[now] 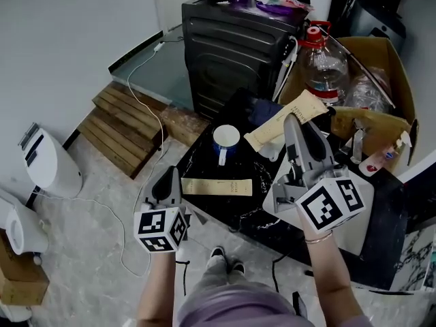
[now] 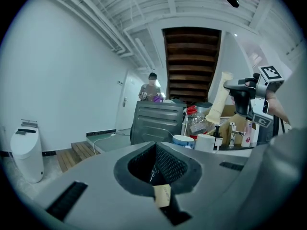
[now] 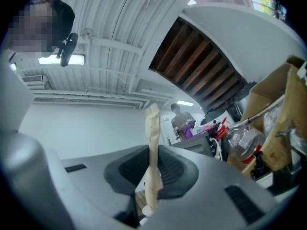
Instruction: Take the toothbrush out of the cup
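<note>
Right claw (image 1: 292, 119) is clamped on the long beige paper-wrapped toothbrush (image 3: 152, 147), which stands upright across it, right of the white blue-rimmed cup (image 1: 226, 139) and looking clear of it.

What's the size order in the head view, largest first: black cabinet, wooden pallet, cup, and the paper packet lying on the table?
1. black cabinet
2. wooden pallet
3. paper packet and cup: too close to rank; packet longer, cup wider.
</note>
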`<state>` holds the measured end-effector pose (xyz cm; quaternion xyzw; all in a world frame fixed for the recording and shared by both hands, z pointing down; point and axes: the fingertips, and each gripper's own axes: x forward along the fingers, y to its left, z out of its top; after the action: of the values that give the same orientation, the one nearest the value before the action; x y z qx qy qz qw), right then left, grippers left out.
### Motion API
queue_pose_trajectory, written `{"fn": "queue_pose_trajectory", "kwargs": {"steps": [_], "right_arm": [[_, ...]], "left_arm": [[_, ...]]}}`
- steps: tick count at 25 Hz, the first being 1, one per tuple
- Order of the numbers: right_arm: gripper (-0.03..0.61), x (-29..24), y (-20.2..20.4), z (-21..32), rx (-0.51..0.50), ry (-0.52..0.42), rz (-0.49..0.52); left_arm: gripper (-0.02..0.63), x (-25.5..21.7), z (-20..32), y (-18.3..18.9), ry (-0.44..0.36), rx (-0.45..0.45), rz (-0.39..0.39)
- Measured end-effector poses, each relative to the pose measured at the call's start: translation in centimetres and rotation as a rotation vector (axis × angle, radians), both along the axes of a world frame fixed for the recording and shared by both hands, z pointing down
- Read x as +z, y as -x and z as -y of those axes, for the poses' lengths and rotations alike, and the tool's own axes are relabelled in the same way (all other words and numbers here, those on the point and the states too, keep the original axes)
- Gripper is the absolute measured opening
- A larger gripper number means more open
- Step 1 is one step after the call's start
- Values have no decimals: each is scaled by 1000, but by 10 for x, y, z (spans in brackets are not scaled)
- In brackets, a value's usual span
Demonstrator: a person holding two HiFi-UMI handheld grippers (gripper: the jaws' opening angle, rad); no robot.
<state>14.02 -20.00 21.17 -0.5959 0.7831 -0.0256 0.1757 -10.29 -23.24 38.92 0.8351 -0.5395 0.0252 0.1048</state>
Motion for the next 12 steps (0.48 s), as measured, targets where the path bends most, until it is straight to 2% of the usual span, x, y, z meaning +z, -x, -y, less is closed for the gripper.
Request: {"fn": "queue_pose_trajectory", "kwargs": {"steps": [7, 12], "right_arm": [[51, 24, -20, -27, 36, 51, -30], [51, 44, -22, -36, 53, 93, -91]], "left_arm": [[2, 8, -19, -11, 16, 5, 8], [2, 14, -29, -17, 32, 10, 5]]}}
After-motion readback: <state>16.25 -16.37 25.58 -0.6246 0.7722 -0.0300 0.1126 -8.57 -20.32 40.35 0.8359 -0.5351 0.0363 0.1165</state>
